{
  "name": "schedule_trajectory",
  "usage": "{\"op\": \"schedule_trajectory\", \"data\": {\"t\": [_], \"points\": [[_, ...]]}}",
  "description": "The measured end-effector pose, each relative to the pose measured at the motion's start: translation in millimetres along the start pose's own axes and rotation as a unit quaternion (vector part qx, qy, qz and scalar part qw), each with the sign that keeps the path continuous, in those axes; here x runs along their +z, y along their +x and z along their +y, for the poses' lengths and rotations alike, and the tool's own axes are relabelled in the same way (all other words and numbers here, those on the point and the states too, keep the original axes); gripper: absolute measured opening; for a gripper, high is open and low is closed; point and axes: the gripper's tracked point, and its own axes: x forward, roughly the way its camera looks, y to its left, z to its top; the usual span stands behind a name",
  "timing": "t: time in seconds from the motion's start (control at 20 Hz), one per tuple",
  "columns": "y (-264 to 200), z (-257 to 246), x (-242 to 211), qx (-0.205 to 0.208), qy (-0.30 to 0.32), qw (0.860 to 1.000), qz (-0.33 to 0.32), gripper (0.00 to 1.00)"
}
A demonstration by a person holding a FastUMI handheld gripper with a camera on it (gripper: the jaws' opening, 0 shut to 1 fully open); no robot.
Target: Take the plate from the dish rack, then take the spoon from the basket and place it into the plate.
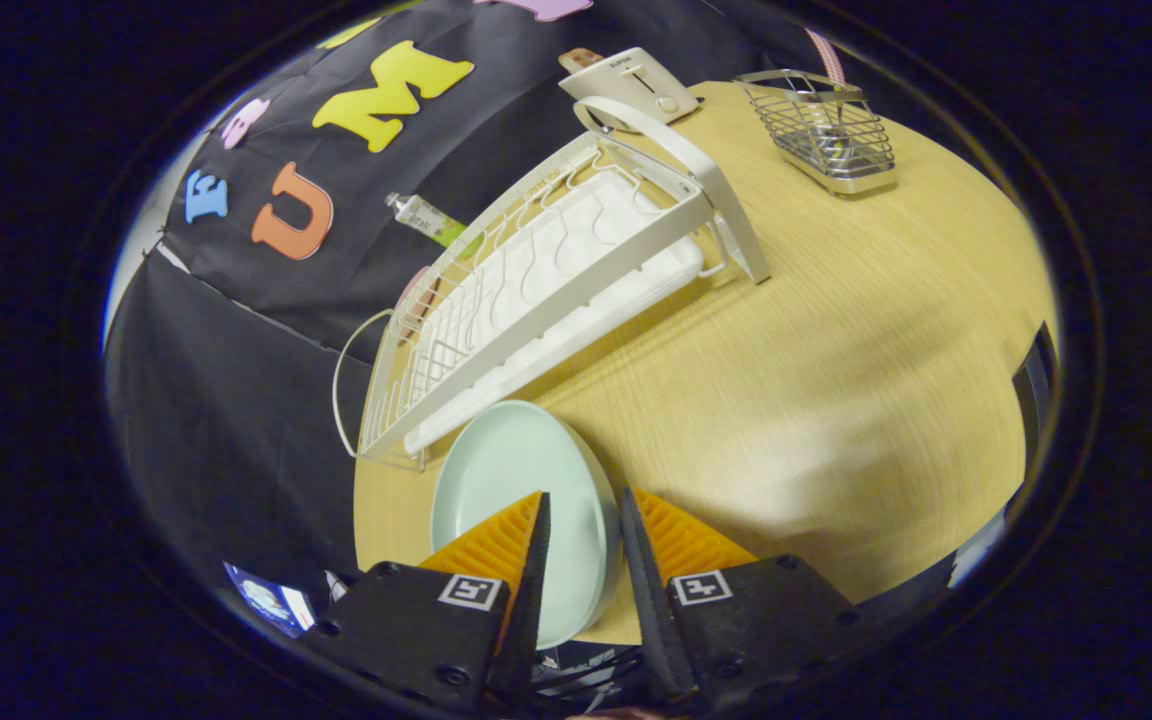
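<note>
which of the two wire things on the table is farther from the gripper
The small wire basket near the toaster; the long white dish rack reaches close to the plate gripped between the gripper fingers.

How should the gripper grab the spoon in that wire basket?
Judging from here, take the spoon by its upright handle, coming down from above: it stands inside the wire basket, whose walls block the sides. The gripper is now shut on the plate.

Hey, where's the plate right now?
In the gripper view the plate is out of the dish rack, held on edge between the fingers of the tool above the table, just beside the rack.
</note>
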Motion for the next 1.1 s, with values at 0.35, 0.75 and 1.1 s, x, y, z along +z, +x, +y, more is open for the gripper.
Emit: {"op": "schedule_trajectory", "data": {"t": [0.35, 0.75, 1.1], "points": [[-35.3, -3.5, 15.9, -0.007, -0.080, 0.995, -0.064, 0.61], [-125.4, -51.4, 92.5, -0.140, -0.225, 0.926, -0.270, 0.78], [-167.4, -111.9, 144.0, -0.202, -0.236, 0.881, -0.358, 0.94]]}}
